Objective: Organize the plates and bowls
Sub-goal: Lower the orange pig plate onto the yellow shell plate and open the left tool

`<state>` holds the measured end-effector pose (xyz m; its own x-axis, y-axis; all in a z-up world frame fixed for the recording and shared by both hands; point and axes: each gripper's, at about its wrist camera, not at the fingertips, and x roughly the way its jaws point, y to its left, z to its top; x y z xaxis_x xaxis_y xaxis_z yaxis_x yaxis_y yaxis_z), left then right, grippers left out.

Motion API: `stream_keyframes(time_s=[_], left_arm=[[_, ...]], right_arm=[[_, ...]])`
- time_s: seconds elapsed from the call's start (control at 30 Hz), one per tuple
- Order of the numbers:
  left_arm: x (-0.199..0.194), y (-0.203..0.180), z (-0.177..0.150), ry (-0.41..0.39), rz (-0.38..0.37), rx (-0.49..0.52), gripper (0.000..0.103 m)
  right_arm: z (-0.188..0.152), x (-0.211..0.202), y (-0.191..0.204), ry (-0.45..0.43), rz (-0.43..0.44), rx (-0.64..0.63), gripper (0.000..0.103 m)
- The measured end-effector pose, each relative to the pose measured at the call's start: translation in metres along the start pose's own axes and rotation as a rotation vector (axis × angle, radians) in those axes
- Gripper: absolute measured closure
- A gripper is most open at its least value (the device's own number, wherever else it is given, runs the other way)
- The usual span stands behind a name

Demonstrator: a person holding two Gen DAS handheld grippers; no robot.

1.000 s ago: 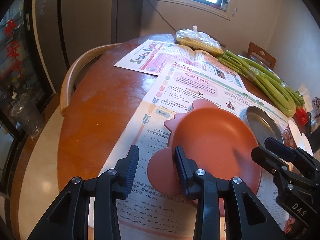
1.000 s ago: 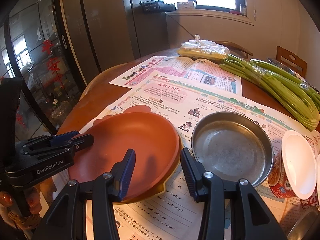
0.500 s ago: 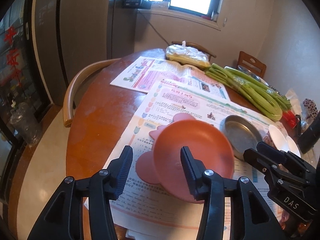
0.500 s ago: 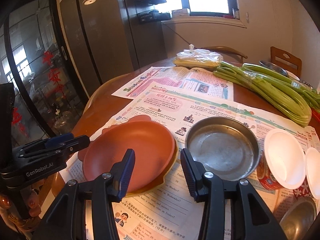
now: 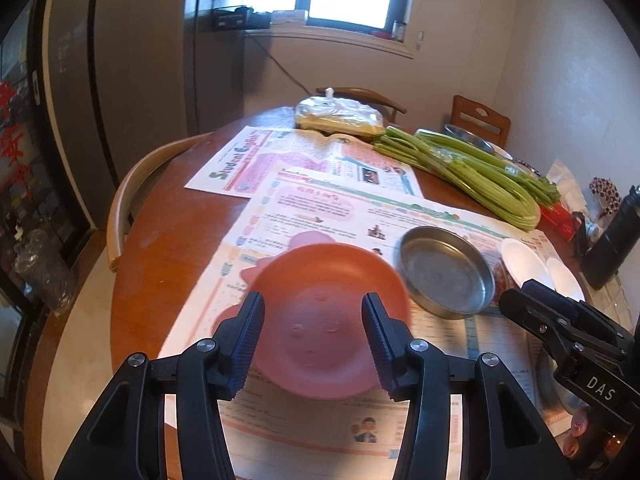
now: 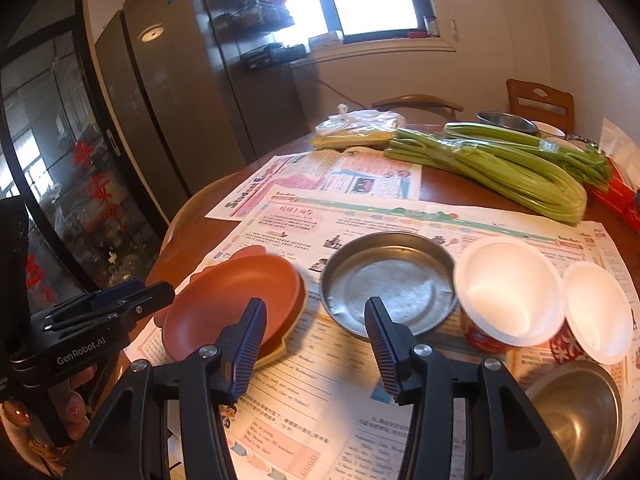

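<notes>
The terracotta plate (image 5: 320, 312) lies on the newspaper (image 5: 400, 208) covering the surface, just left of the steel dish (image 6: 388, 282). The left claw (image 5: 312, 344) hangs above it, jaws parted, gripping nothing. The right claw (image 6: 314, 344), jaws just opening and empty, hovers over the gap between plate and dish.

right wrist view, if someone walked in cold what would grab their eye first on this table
Probably the terracotta plate, sitting on a yellowish dish on the newspaper at the near left, right beside a dented metal pan. Next, the long bundle of green celery stalks lying across the far right of the table. Two white-lidded tubs stand just right of the pan, and both grippers hover open in front, holding nothing.
</notes>
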<state>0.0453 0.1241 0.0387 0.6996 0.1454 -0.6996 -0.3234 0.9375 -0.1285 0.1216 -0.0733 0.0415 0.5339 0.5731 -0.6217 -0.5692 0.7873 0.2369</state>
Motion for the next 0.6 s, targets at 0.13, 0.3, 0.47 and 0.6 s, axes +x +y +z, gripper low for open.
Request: stream_keyframes(time_s=[0.13, 0.3, 0.47, 0.6], left_arm=[[0.003, -0.016, 0.002, 0.008, -0.021, 0.026, 0.051], [0.008, -0.035, 0.007, 0.016, -0.036, 0.058, 0.051], [0.020, -0.051, 0.017, 0.028, -0.059, 0.091, 0.051], [0.039, -0.064, 0.028, 0.055, -0.078, 0.124, 0.051]], right_arm=[[-0.001, -0.008, -0.014, -0.009, 0.018, 0.039, 0.052], [-0.003, -0.018, -0.036, -0.028, 0.022, 0.121, 0.052], [-0.009, -0.018, -0.056, -0.023, 0.020, 0.201, 0.052], [-0.013, -0.008, -0.065, 0.005, 0.015, 0.231, 0.052]])
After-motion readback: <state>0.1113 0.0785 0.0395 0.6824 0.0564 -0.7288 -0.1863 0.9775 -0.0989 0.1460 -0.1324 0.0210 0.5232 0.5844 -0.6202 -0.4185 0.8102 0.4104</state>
